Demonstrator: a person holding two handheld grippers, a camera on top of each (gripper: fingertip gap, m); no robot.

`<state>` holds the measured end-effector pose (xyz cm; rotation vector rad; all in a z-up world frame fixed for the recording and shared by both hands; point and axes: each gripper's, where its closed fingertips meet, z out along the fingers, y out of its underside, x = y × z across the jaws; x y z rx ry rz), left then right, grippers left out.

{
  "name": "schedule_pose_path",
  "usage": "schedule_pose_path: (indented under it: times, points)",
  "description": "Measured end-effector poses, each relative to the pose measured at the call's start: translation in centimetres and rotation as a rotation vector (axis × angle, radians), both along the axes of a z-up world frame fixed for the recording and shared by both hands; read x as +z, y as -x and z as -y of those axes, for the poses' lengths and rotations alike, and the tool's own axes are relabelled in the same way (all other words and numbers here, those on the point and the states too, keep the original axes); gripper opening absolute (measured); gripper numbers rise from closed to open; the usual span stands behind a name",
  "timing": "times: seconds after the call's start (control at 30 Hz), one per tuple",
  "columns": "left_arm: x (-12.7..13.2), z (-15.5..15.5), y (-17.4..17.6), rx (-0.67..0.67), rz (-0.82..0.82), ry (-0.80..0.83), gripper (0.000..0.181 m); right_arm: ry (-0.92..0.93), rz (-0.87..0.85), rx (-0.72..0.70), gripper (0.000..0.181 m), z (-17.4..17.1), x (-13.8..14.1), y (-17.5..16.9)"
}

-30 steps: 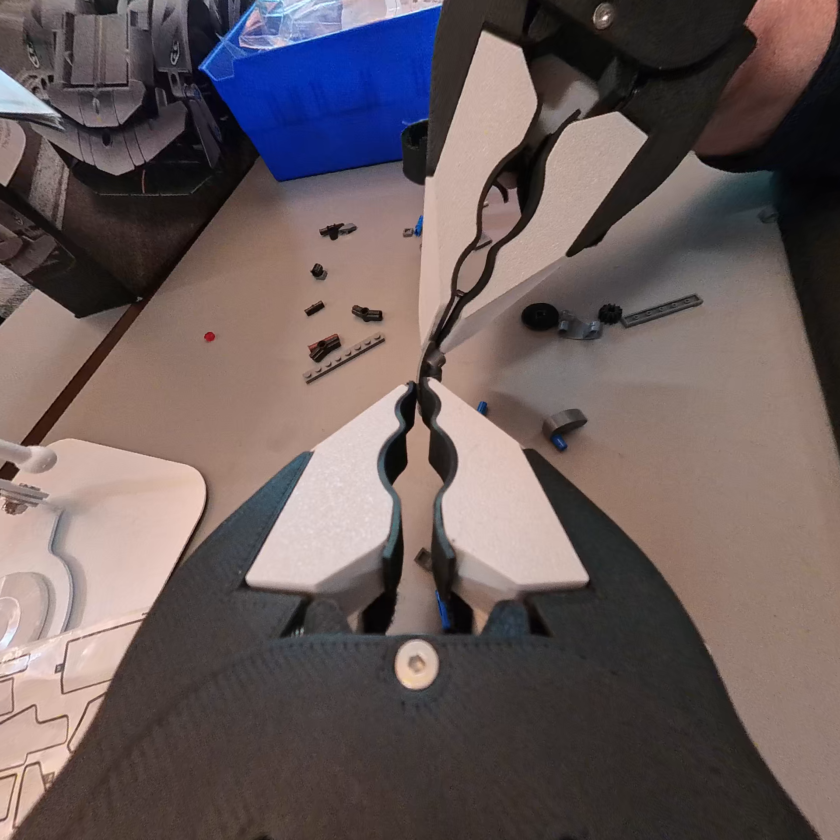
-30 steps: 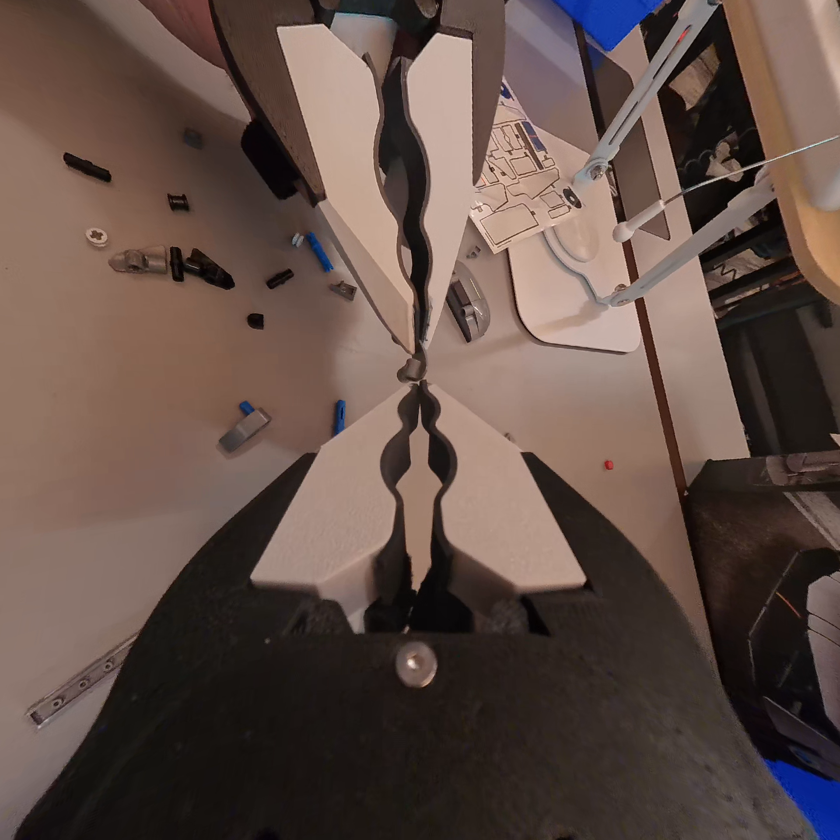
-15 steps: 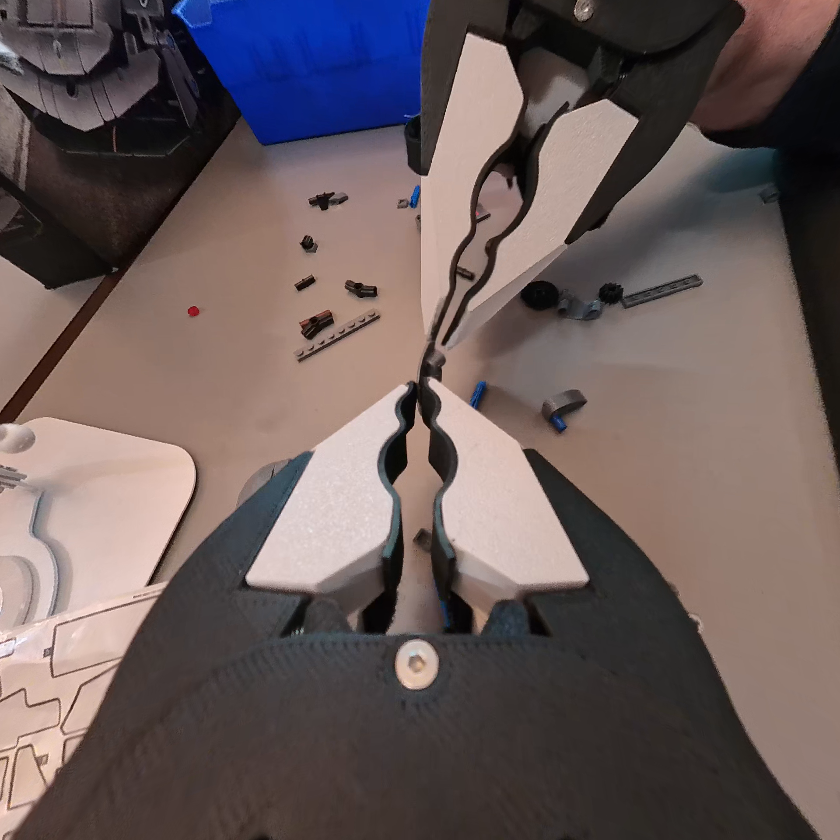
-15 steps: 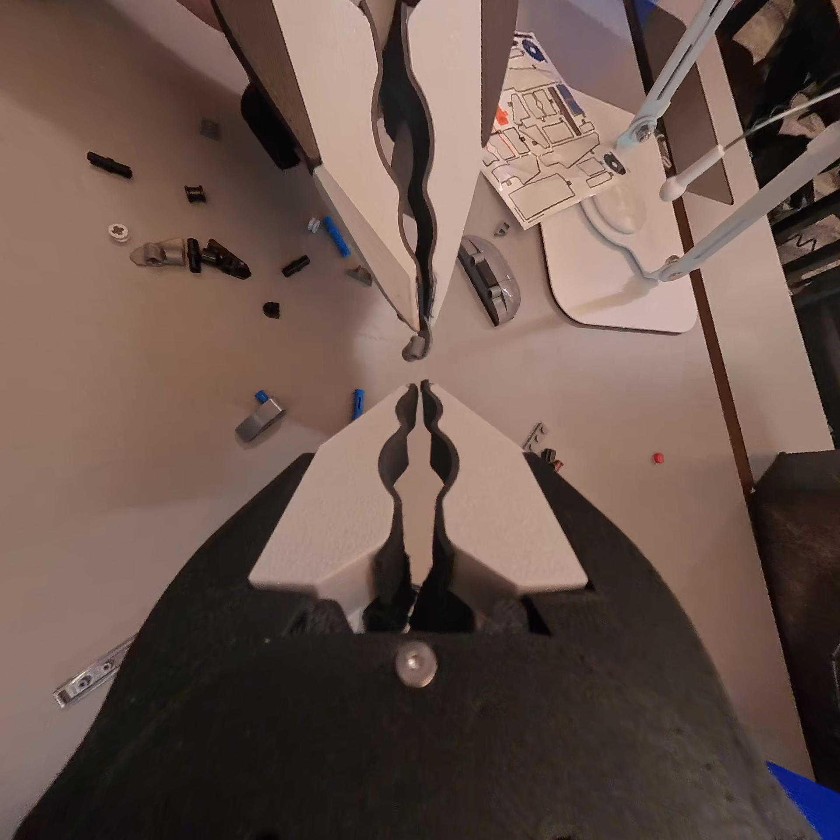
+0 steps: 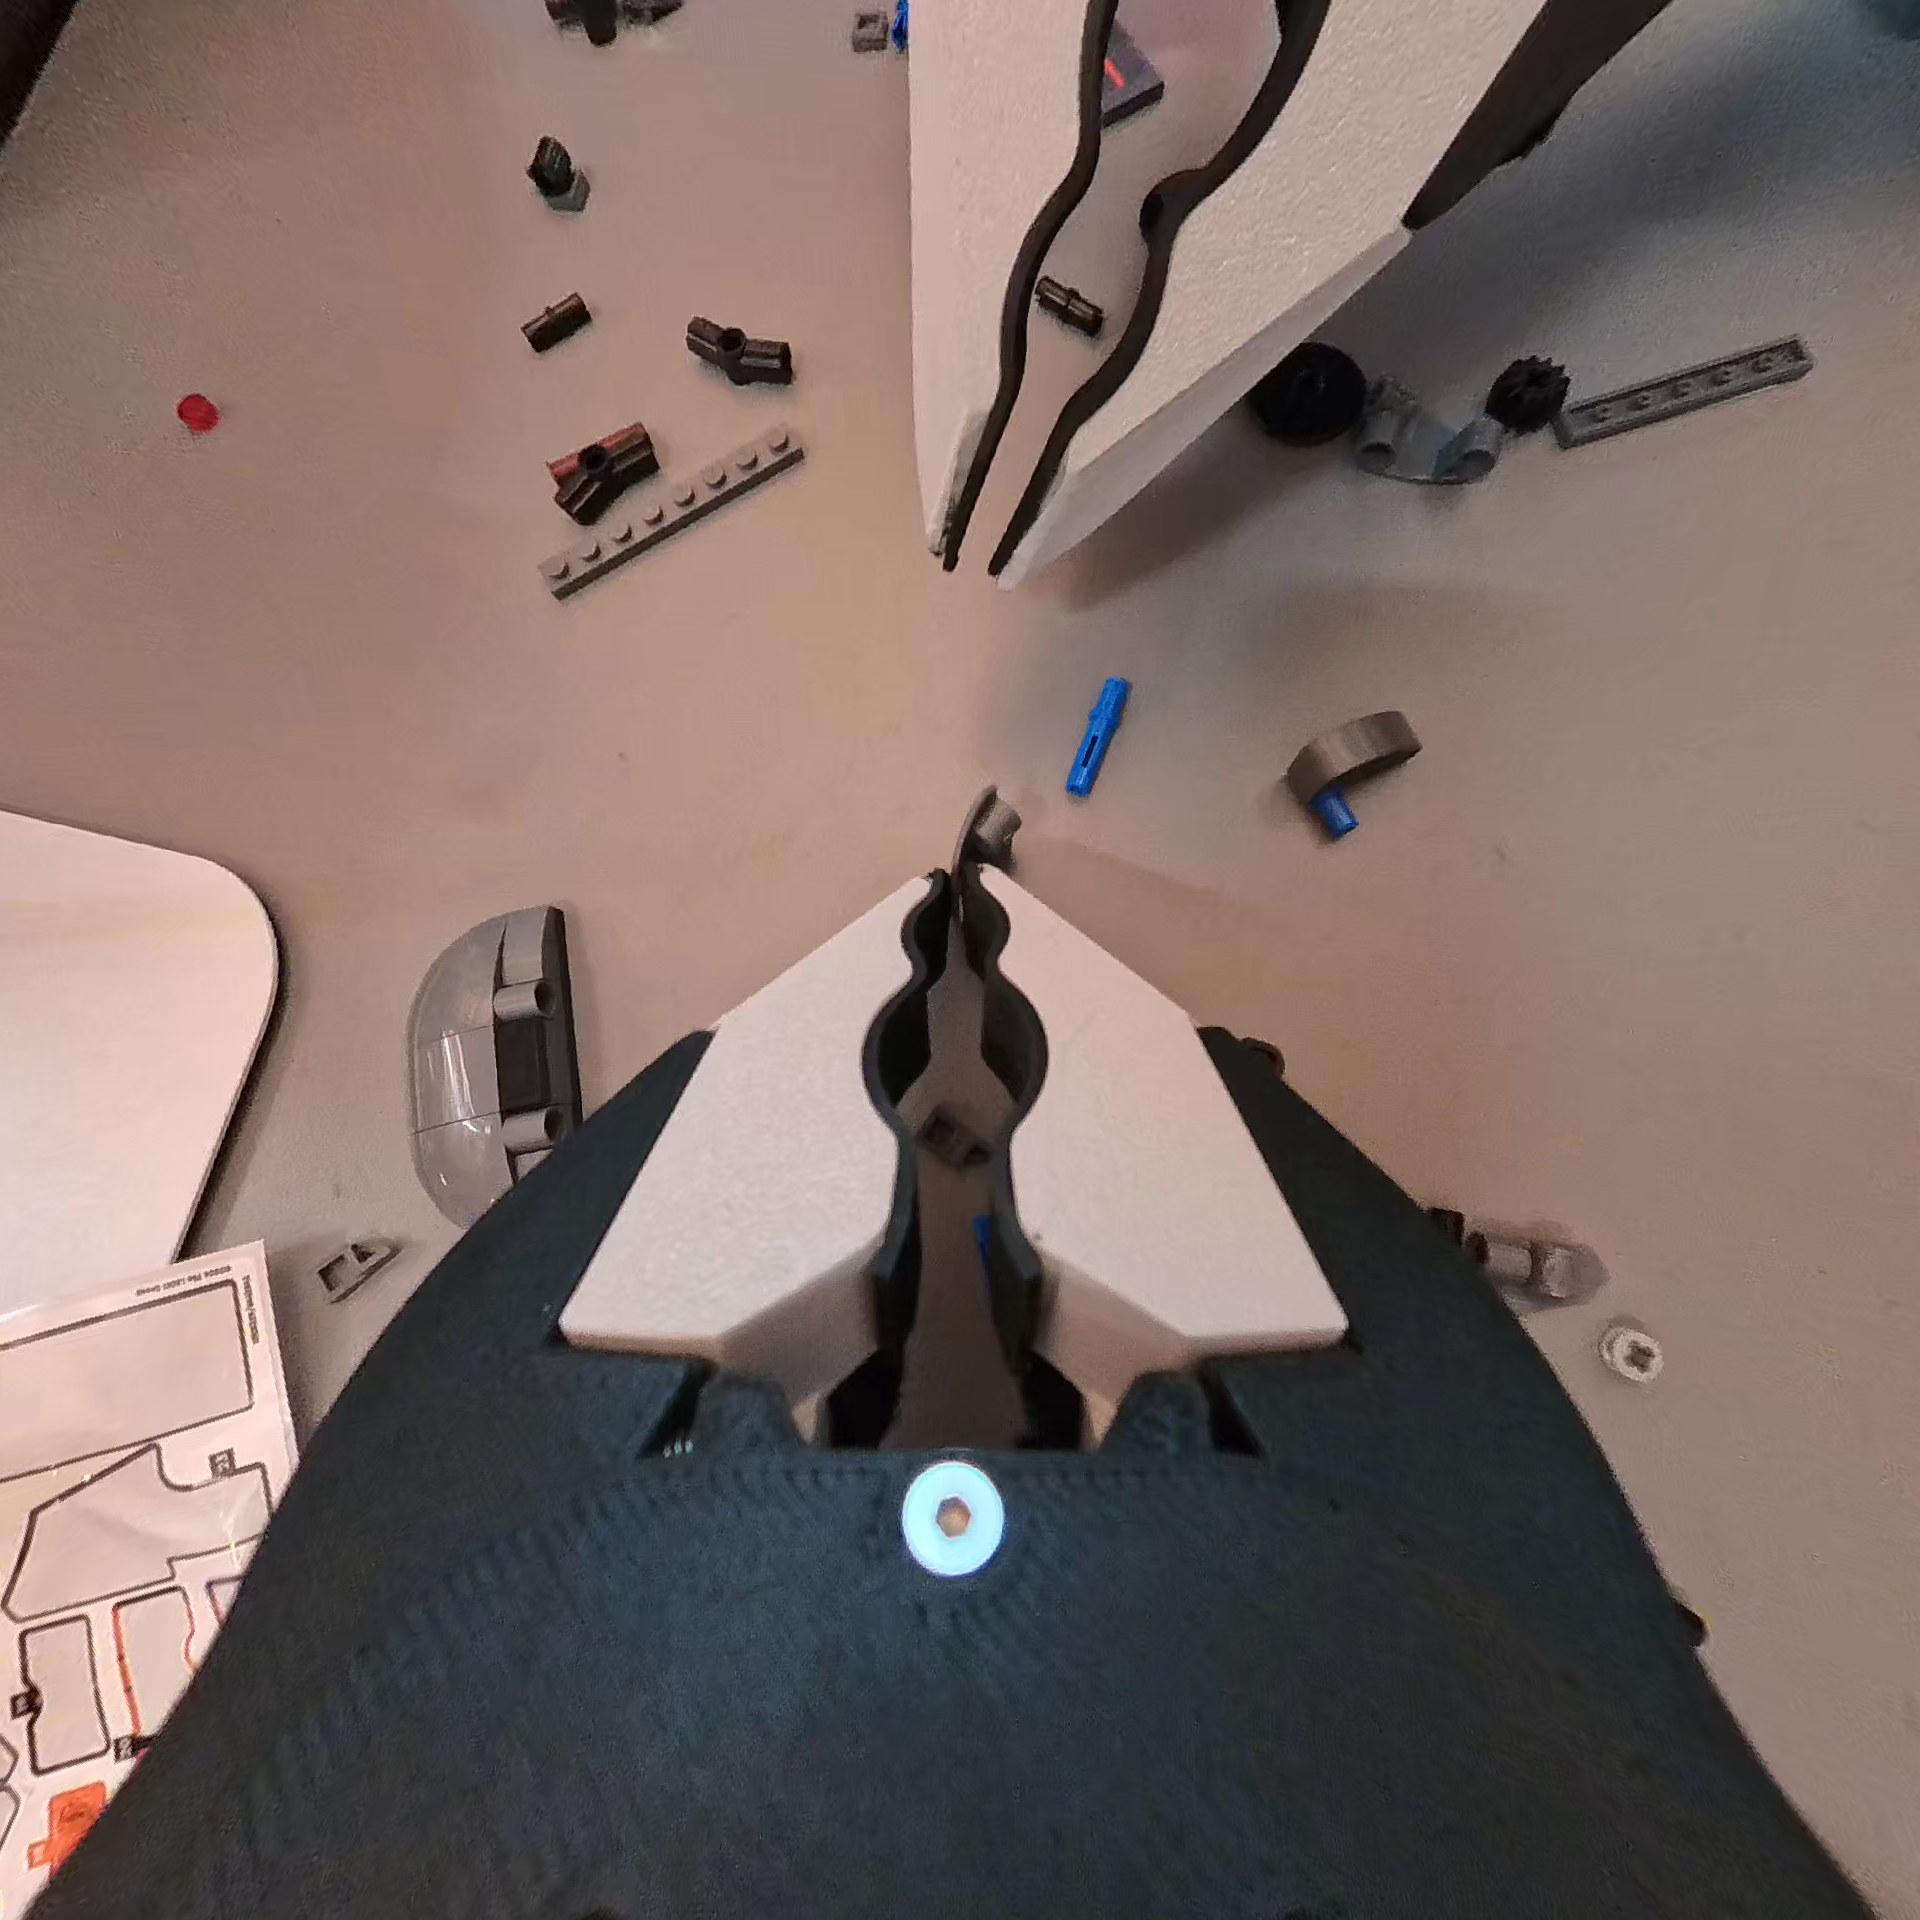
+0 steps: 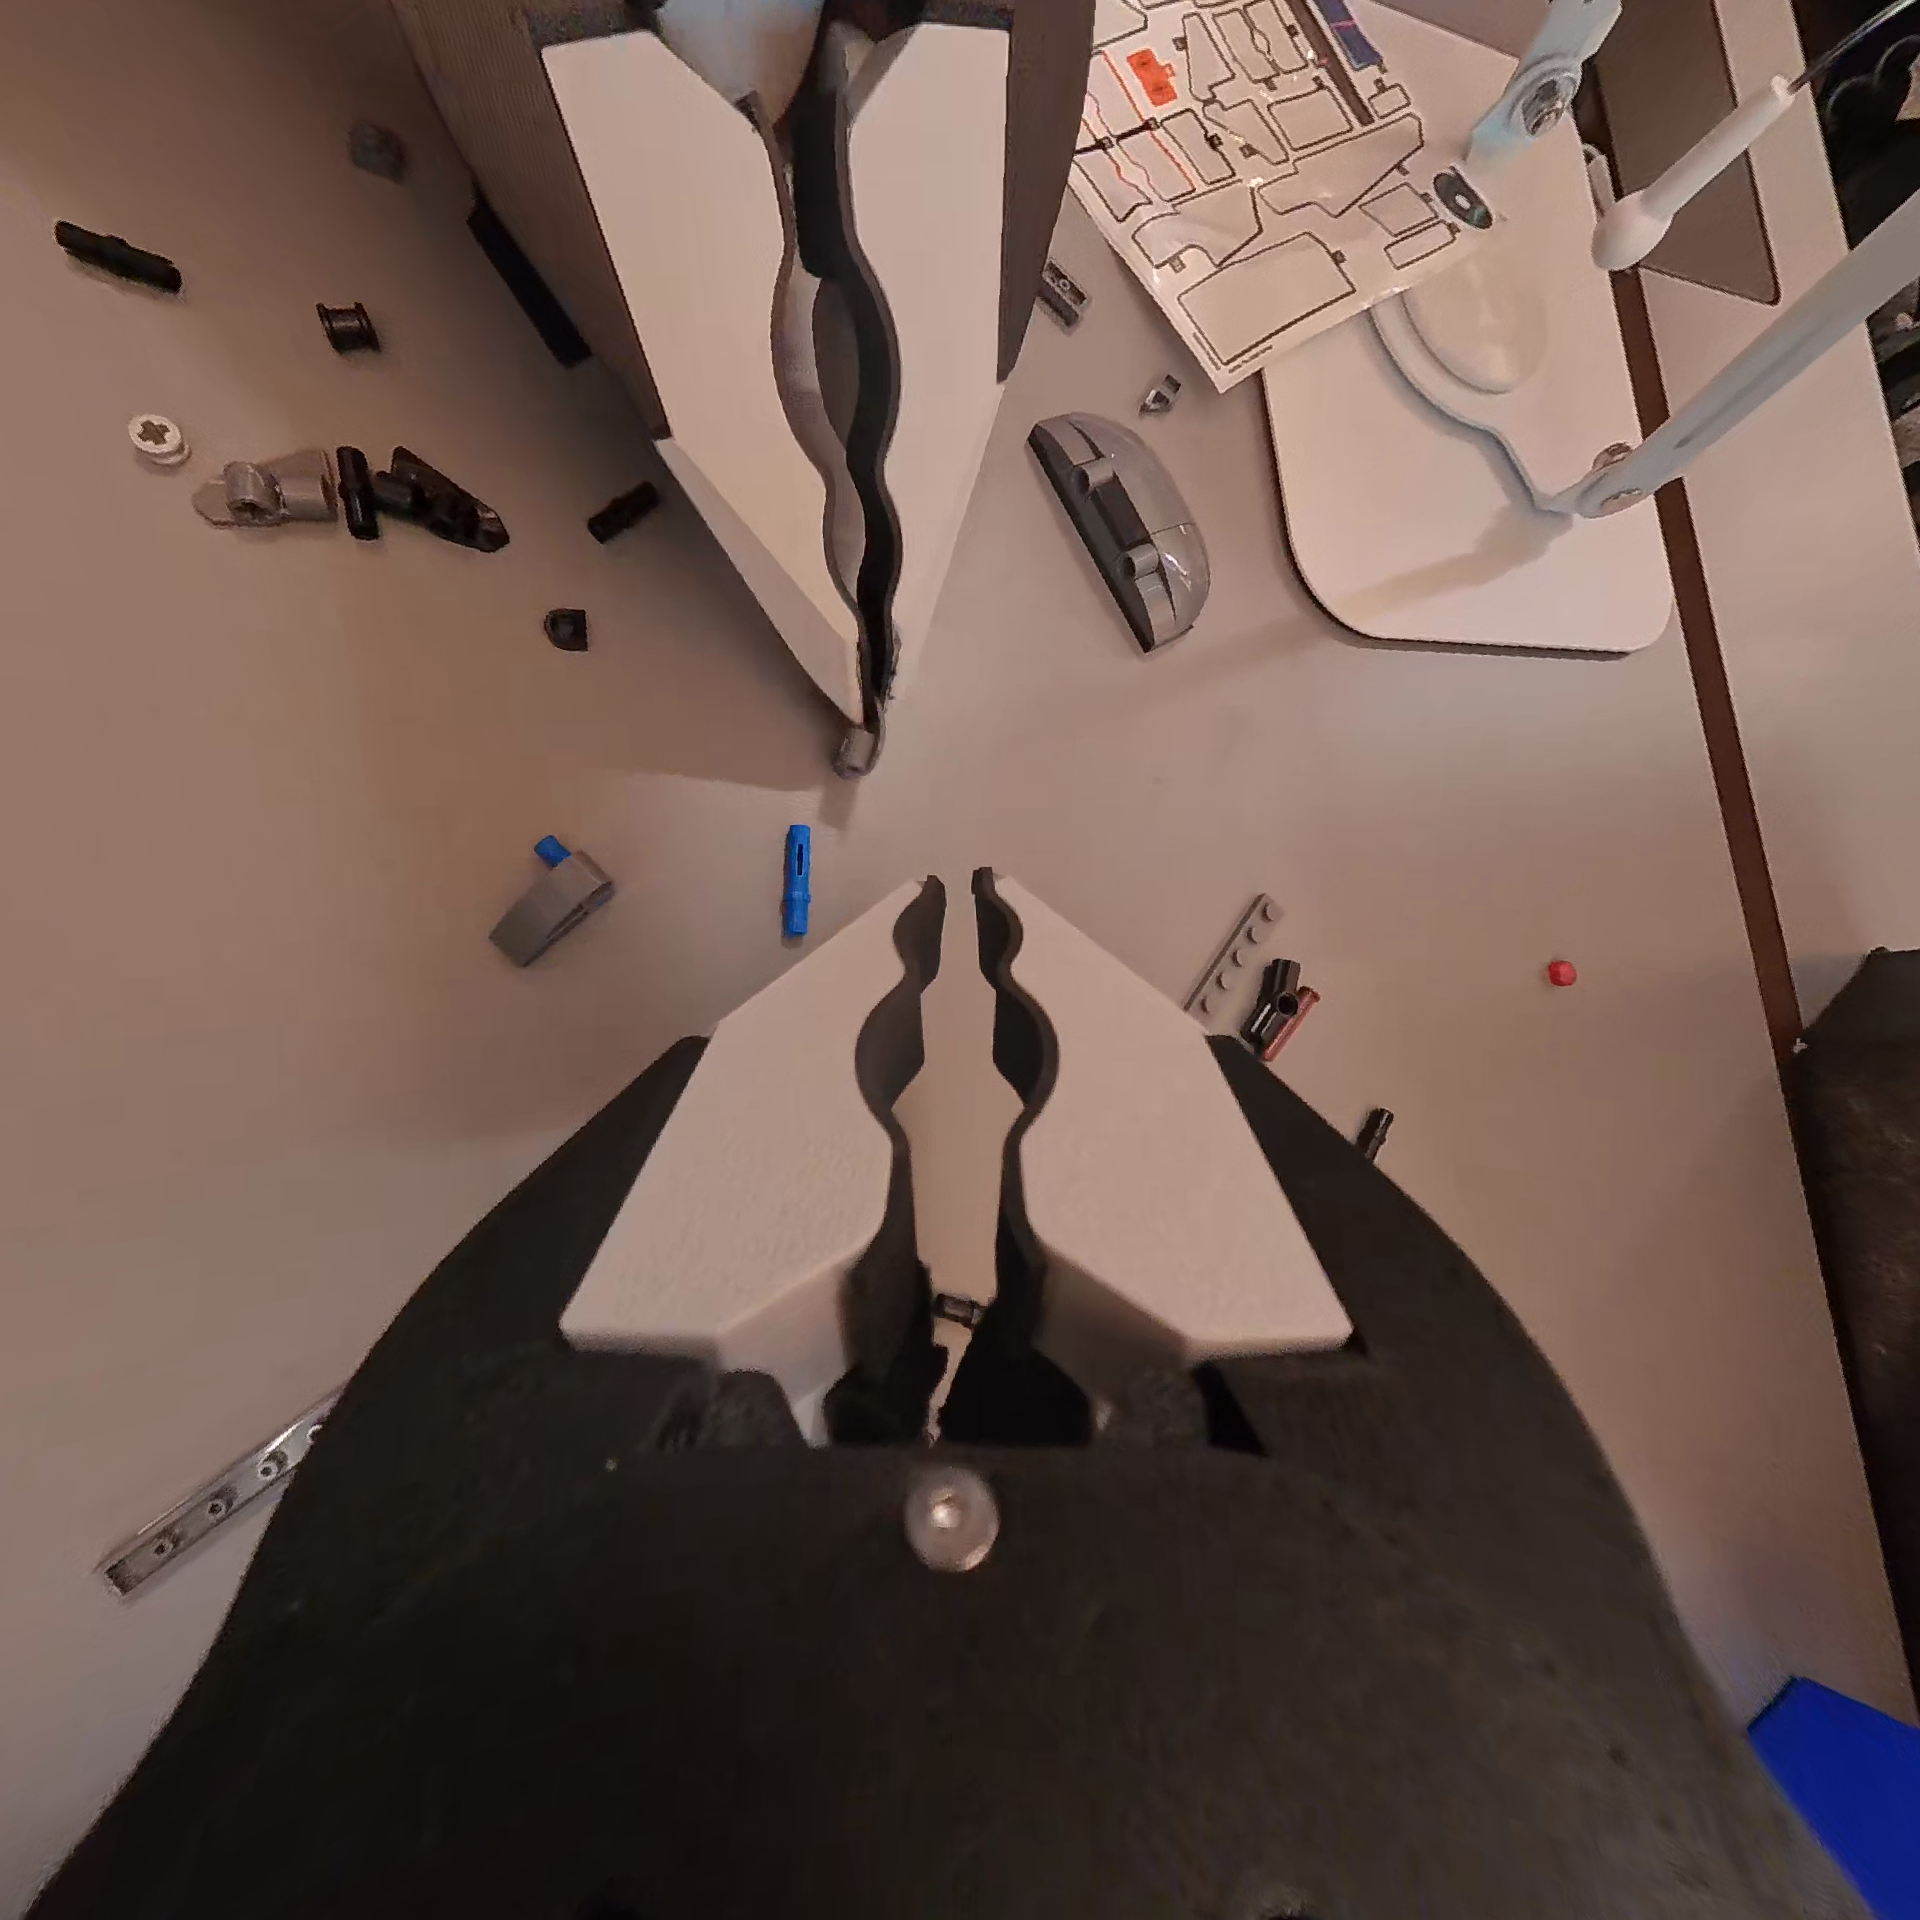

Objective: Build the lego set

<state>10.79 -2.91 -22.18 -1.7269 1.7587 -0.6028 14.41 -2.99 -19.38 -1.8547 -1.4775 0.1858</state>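
beige table [image 5: 1455,1039], white stand base [image 6: 1455,561] — blue bin corner [image 6: 1849,1766]

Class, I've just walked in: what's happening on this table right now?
A person works two handheld grippers over a table strewn with small lego parts. The left gripper is shut on a tiny grey piece. The right gripper is slightly open and empty, facing it. A blue pin and a curved grey assembly lie nearby.

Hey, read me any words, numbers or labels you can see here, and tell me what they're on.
Sticker sheet: a line of small print along its edge and tiny number tags, too small to read reliably.
Lego pieces, table, left tongs, right tongs: no writing visible.
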Motion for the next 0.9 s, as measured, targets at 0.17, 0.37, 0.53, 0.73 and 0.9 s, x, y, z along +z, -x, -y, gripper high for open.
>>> schedule_pose_path:
  times: [0.17, 0.37, 0.53, 0.73, 0.9]
  points:
    - [-0.34, -0.11, -0.07, 0.011, -0.011, 0.004, 0.008, 0.003, -0.002, -0.002, 0.005, -0.02, -0.02, -0.06]
    - [-0.14, -0.40, -0.08, 0.026, -0.002, 0.000, 0.013, 0.007, 0.002, -0.006, 0.006, -0.11, -0.20, -0.18]
    - [-0.13, -0.48, -0.02, 0.029, -0.004, -0.003, 0.014, 0.008, 0.006, -0.011, 0.006, -0.21, -0.32, -0.33]
    - [-0.14, -0.54, 0.01, 0.030, -0.007, -0.008, 0.014, 0.006, 0.007, -0.013, 0.006, -0.25, -0.29, -0.40]
    - [-0.19, -0.51, 0.00, 0.028, -0.009, -0.008, 0.014, 0.004, 0.010, -0.015, 0.006, -0.28, -0.30, -0.46]
